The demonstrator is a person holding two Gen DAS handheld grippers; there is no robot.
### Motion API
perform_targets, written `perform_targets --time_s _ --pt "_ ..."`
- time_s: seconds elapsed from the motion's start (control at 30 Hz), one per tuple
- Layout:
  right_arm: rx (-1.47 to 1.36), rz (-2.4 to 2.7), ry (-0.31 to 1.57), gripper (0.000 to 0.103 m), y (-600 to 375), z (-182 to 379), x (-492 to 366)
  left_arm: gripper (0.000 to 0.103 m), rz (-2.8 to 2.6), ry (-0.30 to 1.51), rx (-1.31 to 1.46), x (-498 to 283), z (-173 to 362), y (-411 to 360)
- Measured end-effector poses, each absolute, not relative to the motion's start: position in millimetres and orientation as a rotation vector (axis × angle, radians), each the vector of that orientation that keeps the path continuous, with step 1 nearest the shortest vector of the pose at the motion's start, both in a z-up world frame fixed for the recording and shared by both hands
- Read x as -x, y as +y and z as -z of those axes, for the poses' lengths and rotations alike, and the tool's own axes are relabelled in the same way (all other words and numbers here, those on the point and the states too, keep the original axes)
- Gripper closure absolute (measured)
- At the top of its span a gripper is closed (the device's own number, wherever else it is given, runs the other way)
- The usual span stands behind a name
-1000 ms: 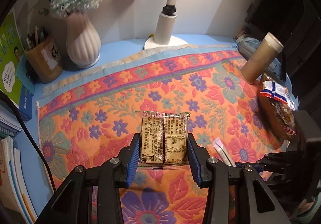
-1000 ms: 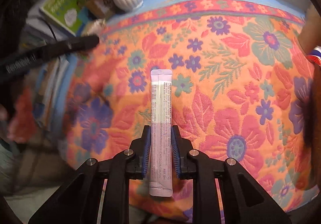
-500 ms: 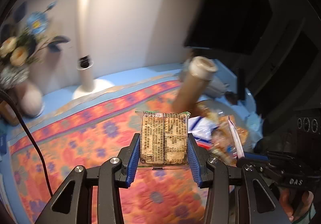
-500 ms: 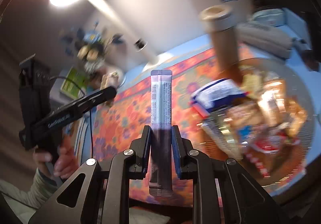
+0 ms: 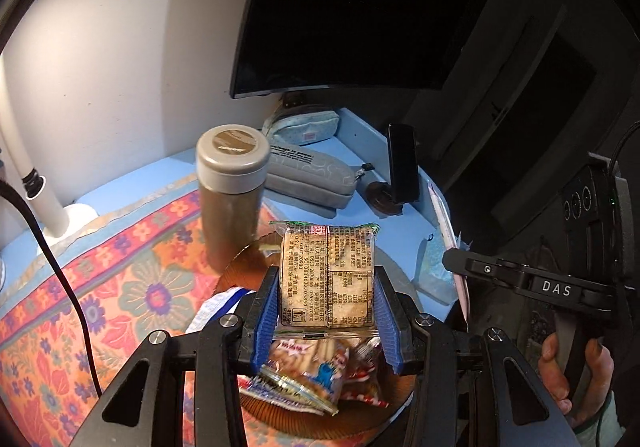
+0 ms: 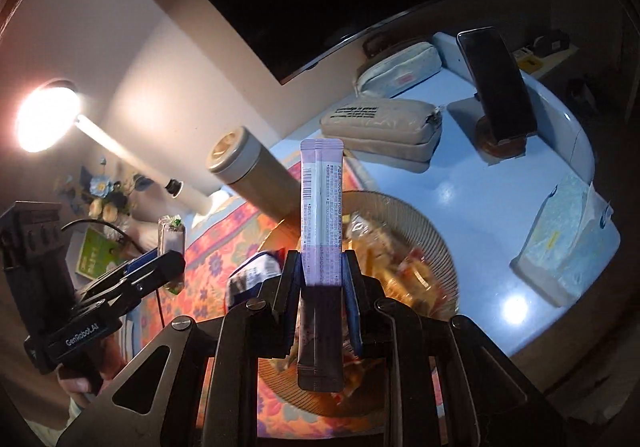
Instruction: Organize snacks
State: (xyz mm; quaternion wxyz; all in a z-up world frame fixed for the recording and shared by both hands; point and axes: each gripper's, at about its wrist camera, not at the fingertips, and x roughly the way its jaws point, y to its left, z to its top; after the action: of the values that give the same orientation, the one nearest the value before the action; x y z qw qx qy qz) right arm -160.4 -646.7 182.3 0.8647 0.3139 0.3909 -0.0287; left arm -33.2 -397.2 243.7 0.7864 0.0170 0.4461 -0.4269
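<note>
My left gripper (image 5: 326, 311) is shut on a square cracker packet (image 5: 328, 275) with printed text and holds it above a brown ribbed glass bowl (image 5: 240, 267) that has several snack packets (image 5: 316, 379) in it. My right gripper (image 6: 322, 279) is shut on a long lilac stick sachet (image 6: 320, 207) and holds it upright over the same bowl (image 6: 436, 247). The right gripper's body shows at the right of the left wrist view (image 5: 532, 283); the left gripper's body shows at the left of the right wrist view (image 6: 120, 287).
A tall brown flask (image 5: 230, 199) stands just behind the bowl on the floral cloth (image 5: 120, 287). Two pencil cases (image 5: 312, 179), a phone on a stand (image 5: 402, 163) and a tissue pack (image 6: 560, 243) lie on the blue desk. A monitor (image 5: 360, 7) and lamp (image 6: 44, 115) stand behind.
Both grippers have swung right from the middle of the floral cloth to above the snack bowl, each still holding its packet.
</note>
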Motion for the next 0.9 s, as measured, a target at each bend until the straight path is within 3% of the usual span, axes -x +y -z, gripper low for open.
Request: perform_targets --time_s 0.3,0.37,0.4,0.43,0.53,0.9 --pt "-0.459 0.035 0.898 0.082 -651.3 -176.4 128.5 0.061 0.919 0.969 -0.050 29.3 -230.1 -429.6" --pt "-0.414 0.015 0.934 0.082 -651.5 -168.7 119.6 0.051 0.921 0.982 -0.029 28.1 -223.9 -433.3" --pt "-0.403 0.012 0.966 0.082 -653.1 -162.7 114.9 0.034 0.915 0.989 -0.020 27.7 -221.0 -433.9" --pt "-0.403 0.019 0.986 0.081 -656.1 -157.5 112.5 0.028 0.903 0.996 -0.011 26.9 -217.8 -433.7" --pt "-0.450 0.025 1.005 0.074 -666.9 -146.0 114.5 0.028 0.878 1.009 -0.006 26.7 -209.9 -430.1" --pt "-0.489 0.003 1.001 0.074 -658.7 -151.2 128.3 0.028 0.801 1.041 0.008 35.3 -198.7 -397.3"
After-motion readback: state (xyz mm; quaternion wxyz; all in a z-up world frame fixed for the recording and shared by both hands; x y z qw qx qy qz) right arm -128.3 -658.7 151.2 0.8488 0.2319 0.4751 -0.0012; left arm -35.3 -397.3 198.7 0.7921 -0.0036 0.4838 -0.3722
